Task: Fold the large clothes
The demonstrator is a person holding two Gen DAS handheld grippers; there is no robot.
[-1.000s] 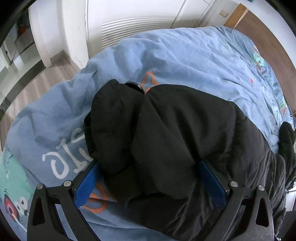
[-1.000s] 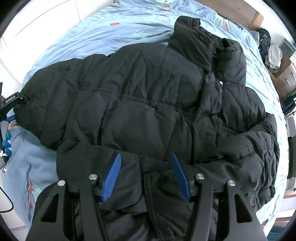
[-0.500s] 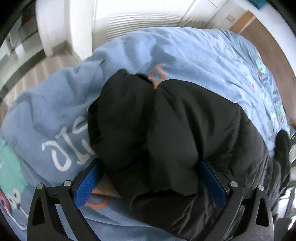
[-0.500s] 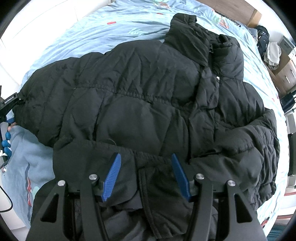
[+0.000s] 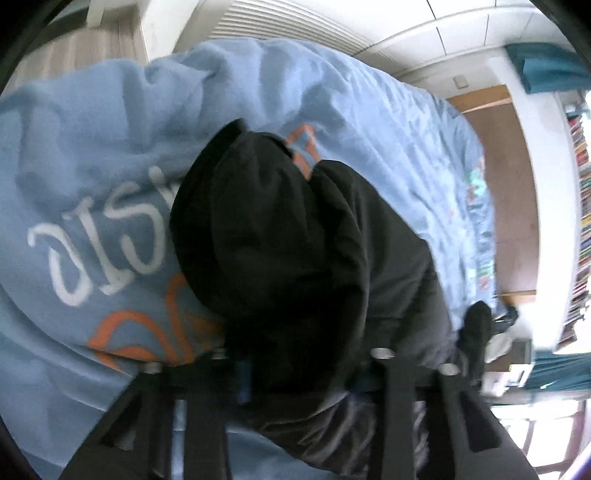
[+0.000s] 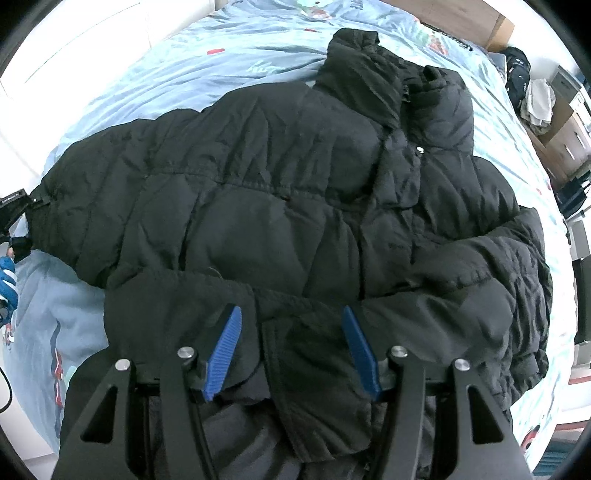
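A large black puffer jacket (image 6: 295,184) lies spread on a light blue printed bed cover (image 6: 240,62), collar toward the far end. My right gripper (image 6: 291,343) points steeply down at the near hem. A thick fold of hem sits between its blue pads (image 6: 221,347), and they hold it. In the left wrist view the jacket's end (image 5: 295,240) bulges up in front of the camera. My left gripper (image 5: 303,365) has its jaws closing, with the black fabric bunched between them and hiding the pads. Part of the left gripper (image 6: 14,218) shows at the jacket's left end.
The bed cover (image 5: 110,147) carries white letters and orange shapes. A wooden headboard (image 6: 480,18), a black backpack (image 6: 517,70) and drawers (image 6: 565,133) stand beyond the bed on the right. Bookshelves (image 5: 581,184) and a white slatted panel (image 5: 277,22) border the room.
The left gripper's jaws have drawn in from wide apart onto the black fabric, and its view has rolled and shifted. The right gripper keeps the same hold on the hem.
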